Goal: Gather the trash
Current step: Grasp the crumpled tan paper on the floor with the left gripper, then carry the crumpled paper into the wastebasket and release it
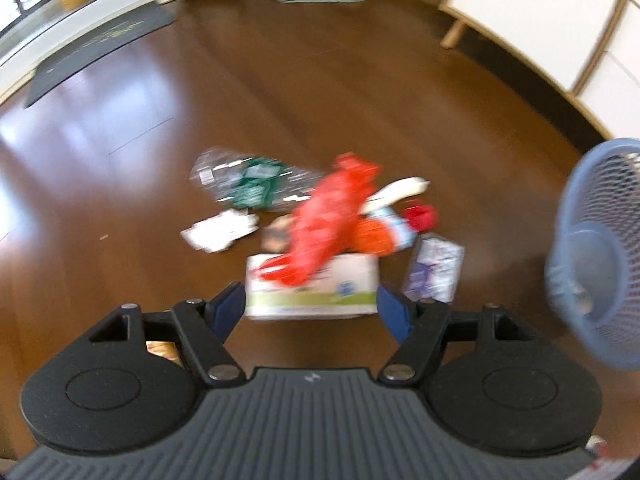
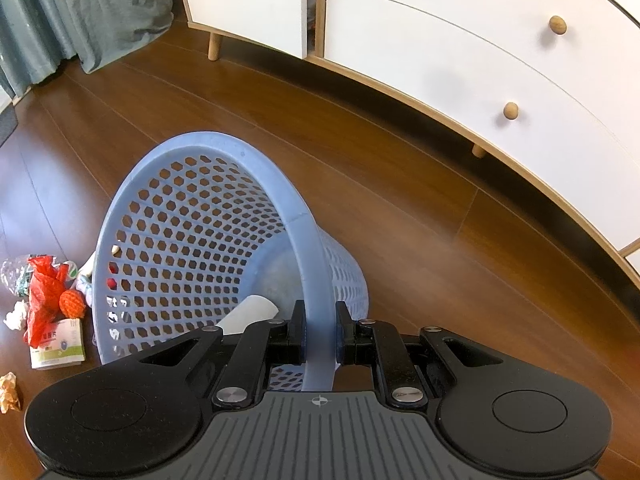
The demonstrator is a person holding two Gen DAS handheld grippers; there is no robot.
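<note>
A blue mesh waste basket (image 2: 192, 236) stands tilted on the wood floor, and my right gripper (image 2: 319, 334) is shut on its rim. A white paper piece (image 2: 250, 314) lies inside it. A heap of trash lies left of the basket: a white and green carton (image 1: 312, 288), a red plastic bag (image 1: 328, 216) draped over it, a clear wrapper with green print (image 1: 244, 180), a crumpled white paper (image 1: 220, 232) and a purple packet (image 1: 434, 268). My left gripper (image 1: 310, 308) hangs open just in front of the carton, its fingers either side of it. The basket (image 1: 600, 248) shows at the right edge.
A white cabinet with wooden legs and knobs (image 2: 480, 80) runs along the right. Teal curtains (image 2: 80, 12) hang at the back. A dark doormat (image 1: 96, 52) lies far left by a glass door. A small crumpled orange wrapper (image 2: 9, 392) sits apart on the floor.
</note>
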